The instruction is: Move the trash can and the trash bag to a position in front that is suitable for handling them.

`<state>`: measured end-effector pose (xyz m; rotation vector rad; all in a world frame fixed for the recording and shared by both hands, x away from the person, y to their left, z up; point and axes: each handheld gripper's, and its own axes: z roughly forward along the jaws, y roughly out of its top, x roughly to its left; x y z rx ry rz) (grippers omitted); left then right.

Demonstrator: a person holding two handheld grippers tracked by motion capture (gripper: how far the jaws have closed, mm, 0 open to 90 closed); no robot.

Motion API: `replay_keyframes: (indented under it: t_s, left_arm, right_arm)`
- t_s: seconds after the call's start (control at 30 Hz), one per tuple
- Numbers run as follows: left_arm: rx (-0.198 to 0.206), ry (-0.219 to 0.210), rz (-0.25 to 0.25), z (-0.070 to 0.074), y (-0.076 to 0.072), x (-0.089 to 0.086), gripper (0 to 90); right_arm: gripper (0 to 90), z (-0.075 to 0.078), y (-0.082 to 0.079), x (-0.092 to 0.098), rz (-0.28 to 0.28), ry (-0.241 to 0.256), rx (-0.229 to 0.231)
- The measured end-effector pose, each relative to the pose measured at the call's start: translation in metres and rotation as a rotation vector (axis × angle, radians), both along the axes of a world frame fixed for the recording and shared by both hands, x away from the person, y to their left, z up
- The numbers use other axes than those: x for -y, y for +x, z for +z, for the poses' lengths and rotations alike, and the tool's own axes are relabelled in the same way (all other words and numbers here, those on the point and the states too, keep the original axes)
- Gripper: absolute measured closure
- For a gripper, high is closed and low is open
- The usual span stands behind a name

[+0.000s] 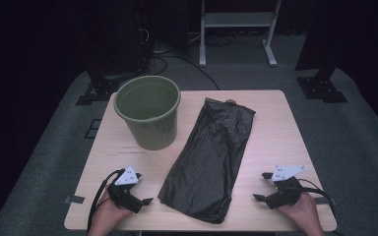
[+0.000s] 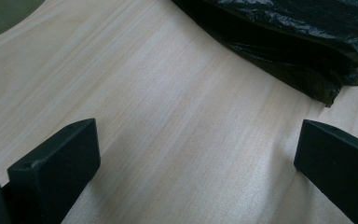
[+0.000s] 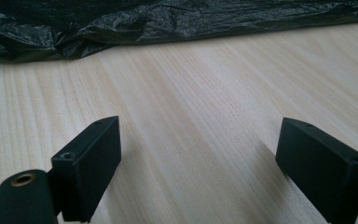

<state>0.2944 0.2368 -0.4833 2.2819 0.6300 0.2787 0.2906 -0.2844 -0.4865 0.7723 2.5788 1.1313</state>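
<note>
While one bag (image 1: 210,157) lies flat, one bucket (image 1: 148,114) stands.

Bin (image 1: 148,118), upper left of the high view: plain olive green. Bag (image 1: 211,157), centre: glossy black, crinkled sheen. Table (image 1: 275,132): pale wood with fine straight grain. Both grippers, lower corners: black, each topped by a light grey plate.

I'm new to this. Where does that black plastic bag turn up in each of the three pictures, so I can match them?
High view: the black bag lies flat along the middle of the table, between the two grippers, right of the green bucket.
Left gripper view: top right corner, beyond the open jaws.
Right gripper view: along the top edge.
Shared landmark: the pale wooden table top.
</note>
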Motion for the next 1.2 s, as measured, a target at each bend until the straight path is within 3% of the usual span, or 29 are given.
replay_keyframes:
  t_s: [0.13, 0.3, 0.43, 0.53, 1.2]
  left_arm:
    - [0.000, 0.000, 0.000, 0.000, 0.000, 0.000, 0.0]
    - [0.000, -0.001, 0.002, 0.000, 0.000, 0.000, 0.0]
    - [0.000, -0.001, 0.002, 0.000, 0.000, 0.000, 0.0]
    - [0.000, -0.001, 0.002, 0.000, 0.000, 0.000, 0.0]
    - [0.001, -0.001, 0.008, 0.000, 0.000, 0.000, 0.0]
  right_arm:
    - [12.6, 0.000, 0.000, 0.000, -0.006, -0.001, -0.003]
    - [14.0, 0.003, -0.002, 0.001, -0.024, 0.050, -0.026]
    - [14.0, 0.006, -0.005, 0.000, -0.042, 0.053, -0.028]
    - [14.0, 0.014, -0.008, -0.006, -0.048, 0.055, -0.008]
    - [14.1, 0.029, -0.003, -0.043, -0.009, 0.091, -0.022]
